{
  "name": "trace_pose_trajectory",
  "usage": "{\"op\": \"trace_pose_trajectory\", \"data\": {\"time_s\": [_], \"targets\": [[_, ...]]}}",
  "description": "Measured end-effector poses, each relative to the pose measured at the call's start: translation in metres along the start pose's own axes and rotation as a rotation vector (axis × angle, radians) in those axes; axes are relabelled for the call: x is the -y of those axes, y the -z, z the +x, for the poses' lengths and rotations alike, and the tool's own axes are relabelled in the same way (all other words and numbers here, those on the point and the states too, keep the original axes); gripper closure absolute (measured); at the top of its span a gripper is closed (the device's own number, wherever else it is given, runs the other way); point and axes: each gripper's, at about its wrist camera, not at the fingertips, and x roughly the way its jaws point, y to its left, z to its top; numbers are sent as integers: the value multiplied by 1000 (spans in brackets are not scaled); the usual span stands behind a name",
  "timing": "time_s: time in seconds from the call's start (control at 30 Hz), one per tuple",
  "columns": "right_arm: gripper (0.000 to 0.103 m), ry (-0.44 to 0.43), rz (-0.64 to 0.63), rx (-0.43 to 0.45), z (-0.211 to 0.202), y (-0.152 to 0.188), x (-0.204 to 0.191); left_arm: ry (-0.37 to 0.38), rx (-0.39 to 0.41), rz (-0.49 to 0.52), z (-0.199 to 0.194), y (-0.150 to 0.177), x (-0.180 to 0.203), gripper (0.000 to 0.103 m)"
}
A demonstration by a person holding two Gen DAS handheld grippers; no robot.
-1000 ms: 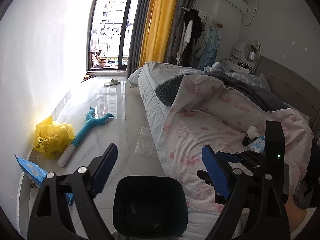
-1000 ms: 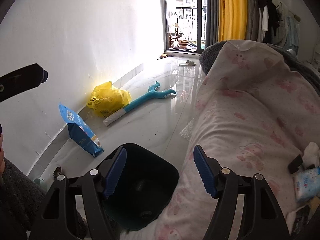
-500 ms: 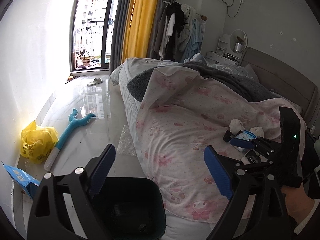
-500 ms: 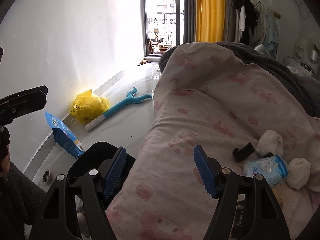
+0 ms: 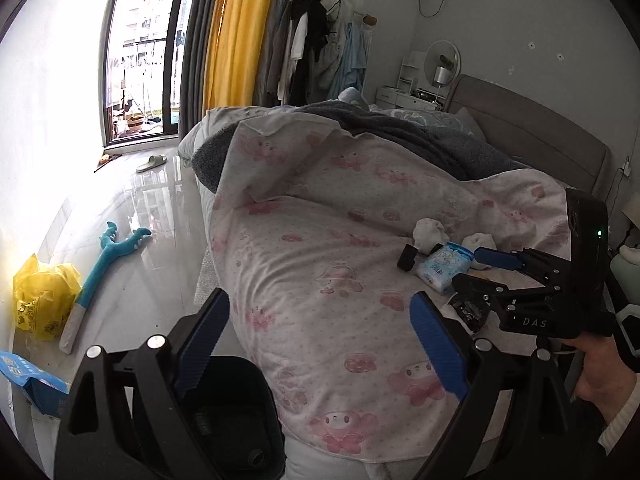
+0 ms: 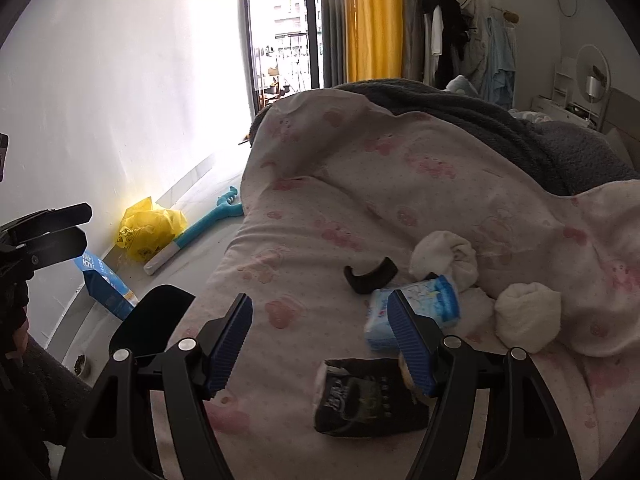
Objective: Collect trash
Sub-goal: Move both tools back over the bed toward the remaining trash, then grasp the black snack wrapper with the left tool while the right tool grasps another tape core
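Note:
Trash lies on the pink bedcover [image 6: 328,208]: a black wrapper [image 6: 368,400], a blue-white tissue pack [image 6: 416,304], a dark curved piece [image 6: 370,276] and white wads [image 6: 444,260]. My right gripper [image 6: 320,344] is open and empty, just above the black wrapper. My left gripper [image 5: 316,340] is open and empty over the bed's edge, with the black bin [image 5: 228,412] below it. The right gripper also shows in the left wrist view [image 5: 480,268], beside the tissue pack [image 5: 442,266]. The bin shows in the right wrist view [image 6: 148,320] on the floor by the bed.
On the floor by the white wall lie a yellow bag [image 5: 44,296], a blue toy stick [image 5: 104,272] and a blue packet [image 6: 106,284]. A grey blanket [image 6: 500,128] covers the far bed. Clothes hang by the yellow curtain [image 5: 236,36].
Both grippers have swung right, from the floor and bin onto the bed. The right gripper has come close over the trash pile. Both stay open.

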Motion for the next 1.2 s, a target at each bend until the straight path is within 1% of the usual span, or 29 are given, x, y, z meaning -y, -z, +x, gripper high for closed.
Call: {"op": "trace_pose_trajectory", "data": {"time_s": [0.1,0.3,0.47,0.53,0.67,0.87,1.0,1.2], "targets": [[32,14,13,-2,-4,4,13,20,-9,0,8,0,9,10],[32,29,18,-24,-6,13,31,44,-34,33,26,2,30,10],[33,50,-13,-56,-3,22,39,70,-54,52,38,5,46,10],[39,68,-35,-65,-3,26,42,85,-59,47,42,6,51,10],[42,78,-64,-83,-1,33,48,103,-71,48,51,7,62,10],[50,50,-71,-108,5,37,52,124,-83,73,64,9,83,10],[57,33,-82,-138,11,41,54,123,-78,126,71,9,95,10],[66,-19,-47,-132,13,43,67,178,-80,157,77,10,111,10]]}}
